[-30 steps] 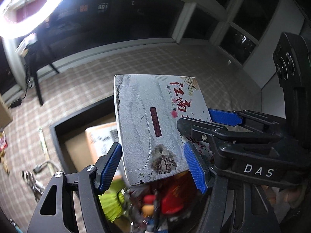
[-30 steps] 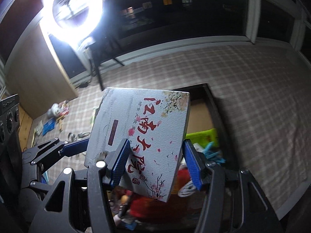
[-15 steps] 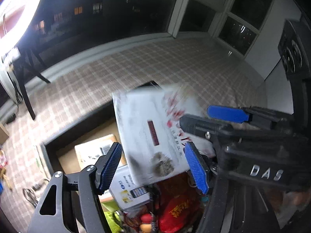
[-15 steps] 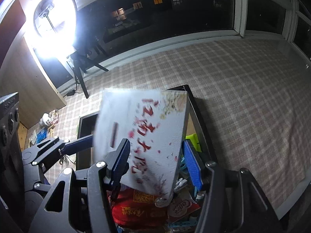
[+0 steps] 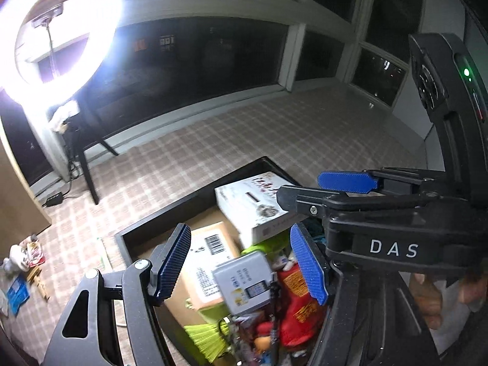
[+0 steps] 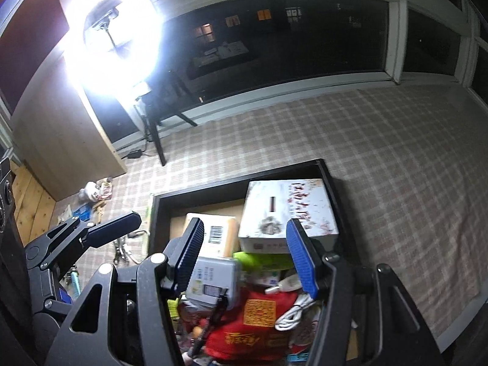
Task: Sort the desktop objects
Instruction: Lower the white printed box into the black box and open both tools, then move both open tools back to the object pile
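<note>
And it's down: the white printed box (image 6: 288,213), clamped between both tools a second ago, now rests in the far corner of the black tray (image 6: 331,180), atop the clutter. Left hand-held gripper (image 5: 241,262) and right hand-held gripper (image 6: 244,259) both hang wide and empty. One item sorted!

left black two-finger gripper with blue ribbed pads (image 5: 244,262): jaws apart, nothing between them, angled downward. right black two-finger gripper with blue ribbed pads (image 6: 247,259): jaws apart, empty, angled downward beside it.
</note>
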`<act>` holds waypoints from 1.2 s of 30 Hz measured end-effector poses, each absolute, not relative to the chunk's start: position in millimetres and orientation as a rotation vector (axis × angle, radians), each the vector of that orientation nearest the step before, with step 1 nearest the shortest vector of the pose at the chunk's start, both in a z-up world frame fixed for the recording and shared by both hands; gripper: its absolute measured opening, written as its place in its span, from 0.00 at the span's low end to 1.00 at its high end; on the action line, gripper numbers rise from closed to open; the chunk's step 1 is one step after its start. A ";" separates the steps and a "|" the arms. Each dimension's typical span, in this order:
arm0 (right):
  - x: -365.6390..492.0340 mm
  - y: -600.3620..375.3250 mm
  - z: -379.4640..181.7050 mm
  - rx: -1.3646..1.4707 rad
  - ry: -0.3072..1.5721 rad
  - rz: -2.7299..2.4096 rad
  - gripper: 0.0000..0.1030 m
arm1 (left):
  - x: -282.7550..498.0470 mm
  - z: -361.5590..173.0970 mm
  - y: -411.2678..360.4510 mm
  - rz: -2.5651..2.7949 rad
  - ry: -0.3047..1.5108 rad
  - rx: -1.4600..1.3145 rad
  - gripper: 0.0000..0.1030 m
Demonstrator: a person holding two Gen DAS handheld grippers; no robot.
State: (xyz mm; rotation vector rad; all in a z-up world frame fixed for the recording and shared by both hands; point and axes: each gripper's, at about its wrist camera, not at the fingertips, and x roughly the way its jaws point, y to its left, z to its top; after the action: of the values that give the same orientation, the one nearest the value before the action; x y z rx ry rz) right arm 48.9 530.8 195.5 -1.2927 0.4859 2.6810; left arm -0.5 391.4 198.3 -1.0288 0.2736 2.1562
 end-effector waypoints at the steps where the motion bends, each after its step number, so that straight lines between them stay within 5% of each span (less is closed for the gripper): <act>1: 46.6 526.1 194.8 -1.300 0.483 2.690 0.54 | -2.4 198.1 386.2 2.168 0.268 -1.031 0.64; 12: 20.1 466.7 188.6 -1.379 0.455 2.786 0.54 | -13.5 189.5 317.5 2.291 0.210 -1.099 0.64; 36: -9.6 306.7 130.9 -1.770 0.330 2.894 0.54 | -2.0 129.4 33.7 2.622 0.101 -1.502 0.64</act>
State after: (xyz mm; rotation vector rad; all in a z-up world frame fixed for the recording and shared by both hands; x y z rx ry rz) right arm -9.6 306.7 130.9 -1.7703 0.3297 2.8945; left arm -2.0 33.7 129.4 -1.5023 0.1011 2.6224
